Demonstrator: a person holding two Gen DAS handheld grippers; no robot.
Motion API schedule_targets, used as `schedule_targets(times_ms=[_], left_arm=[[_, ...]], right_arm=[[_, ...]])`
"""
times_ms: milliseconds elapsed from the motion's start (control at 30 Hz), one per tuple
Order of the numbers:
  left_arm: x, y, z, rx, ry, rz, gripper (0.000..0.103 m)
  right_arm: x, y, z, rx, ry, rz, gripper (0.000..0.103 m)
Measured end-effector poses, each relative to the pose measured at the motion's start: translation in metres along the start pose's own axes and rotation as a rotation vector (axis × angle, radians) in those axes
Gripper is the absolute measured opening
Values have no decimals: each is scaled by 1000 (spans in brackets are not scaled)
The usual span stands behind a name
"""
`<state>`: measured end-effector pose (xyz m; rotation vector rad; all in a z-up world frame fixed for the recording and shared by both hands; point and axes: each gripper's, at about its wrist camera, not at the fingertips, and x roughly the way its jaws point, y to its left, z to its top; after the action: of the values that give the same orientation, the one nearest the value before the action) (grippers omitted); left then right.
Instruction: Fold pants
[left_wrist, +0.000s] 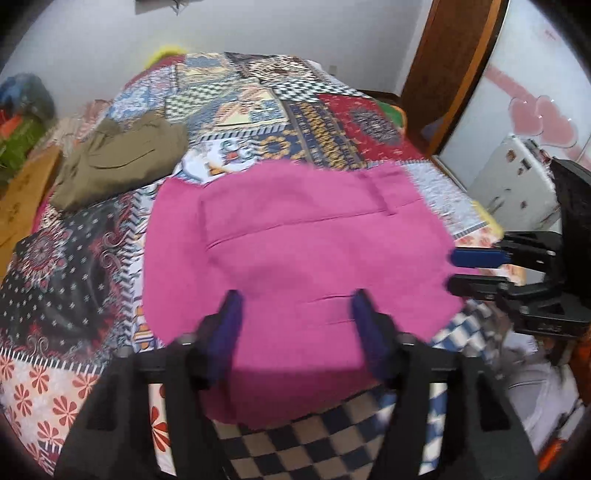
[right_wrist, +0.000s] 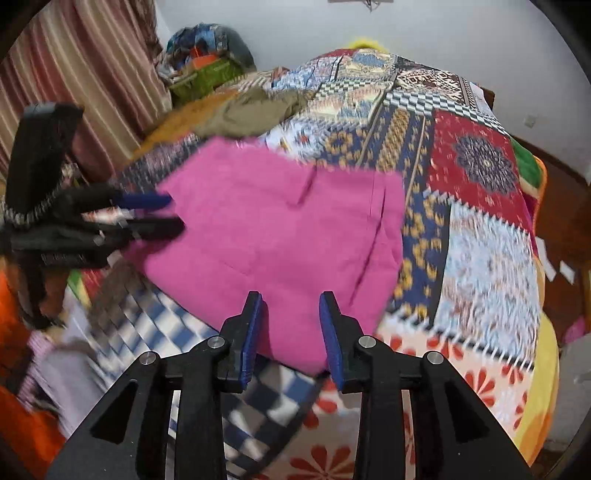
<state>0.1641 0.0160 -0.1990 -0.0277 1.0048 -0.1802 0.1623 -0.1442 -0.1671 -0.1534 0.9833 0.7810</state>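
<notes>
Left wrist view: your left gripper (left_wrist: 295, 306) hangs over the pink pants (left_wrist: 295, 236) with its blue pads spread wide and only bare cloth showing between them; nothing is pinched. The pants lie folded into a compact stack near the front edge of the bed (left_wrist: 74, 258), on its patchwork cover. Your right gripper (left_wrist: 452, 271) comes in from the right at the stack's right edge, its two fingers a narrow gap apart; the picture is blurred there, and nothing looks caught between them.

In the right wrist view, the right gripper (right_wrist: 291, 306) has its pads parted above the near edge of the pants (right_wrist: 277, 221), with cloth visible in the gap but the pads not pressing on it. The left gripper (right_wrist: 166, 214) reaches in from the left at the stack's left edge, smeared by blur.

An olive garment (left_wrist: 118, 158) lies bunched toward the bed's far left corner, well apart from the pants. A striped curtain (right_wrist: 74, 74) hangs beyond the bed's left side.
</notes>
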Motion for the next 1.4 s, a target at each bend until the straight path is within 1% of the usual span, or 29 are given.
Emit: schedule_targets(times_ms=[33, 67, 133, 200, 267, 300, 333, 367, 400, 433, 467, 500, 567, 633, 700, 800, 900, 1000, 1067, 1100, 1200, 1267, 1400], left_arm=[[1, 3, -3, -11, 0, -10, 69], [-1, 7, -3, -28, 2, -22, 69], [-8, 11, -3, -39, 0, -15, 71], [-20, 16, -6, -29, -22, 23, 72], [-31, 24, -11, -23, -38, 82, 73], [-35, 29, -12, -28, -45, 112, 73], [-38, 36, -13, -38, -51, 140, 74], [-42, 45, -13, -59, -57, 155, 77], [-46, 56, -13, -97, -66, 145, 87], [-48, 66, -12, -147, -75, 130, 93], [-50, 77, -11, -208, -83, 113, 99], [-51, 89, -9, -270, -96, 83, 99], [-46, 101, -1, -323, -90, 39, 99], [-39, 105, 6, -335, -87, 41, 99], [-27, 103, 13, -318, -76, 40, 99], [-7, 96, 21, -295, -28, -10, 99], [5, 88, 23, -298, -21, -67, 99], [19, 84, 24, -291, 13, -71, 99], [26, 85, 22, -304, 31, -83, 100], [30, 87, 21, -317, 41, -96, 100], [40, 95, 17, -365, 67, -151, 101], [43, 99, 16, -386, 76, -183, 101], [40, 96, 18, -374, 80, -194, 101]], right_arm=[[-3, -2, -1, 9, 0, -1, 30], [-7, -4, -2, 18, 1, -14, 34], [-17, -12, -3, 27, -2, -60, 38], [-25, -22, -7, 48, 7, -63, 39], [-32, -31, -10, 78, 4, -73, 40], [-37, -35, -11, 90, -2, -96, 40], [-40, -38, -11, 99, -11, -106, 43], [-45, -42, -10, 119, -29, -107, 43], [-48, -47, -9, 142, -44, -92, 43], [-50, -51, -6, 173, -60, -67, 45], [-50, -56, -2, 205, -73, -44, 48], [-49, -59, 2, 225, -80, -34, 50], [-42, -61, 13, 242, -89, -30, 62], [-34, -59, 21, 236, -95, -27, 64], [-21, -58, 29, 240, -76, -22, 64], [-7, -58, 33, 239, -56, -21, 64], [7, -62, 35, 254, -20, 4, 64], [20, -67, 34, 272, 10, 31, 66], [21, -71, 32, 288, 8, 40, 72], [21, -72, 32, 297, 7, 47, 74], [26, -79, 31, 335, 23, 94, 74], [25, -81, 31, 349, 21, 111, 74], [20, -75, 37, 325, 12, 117, 74]])
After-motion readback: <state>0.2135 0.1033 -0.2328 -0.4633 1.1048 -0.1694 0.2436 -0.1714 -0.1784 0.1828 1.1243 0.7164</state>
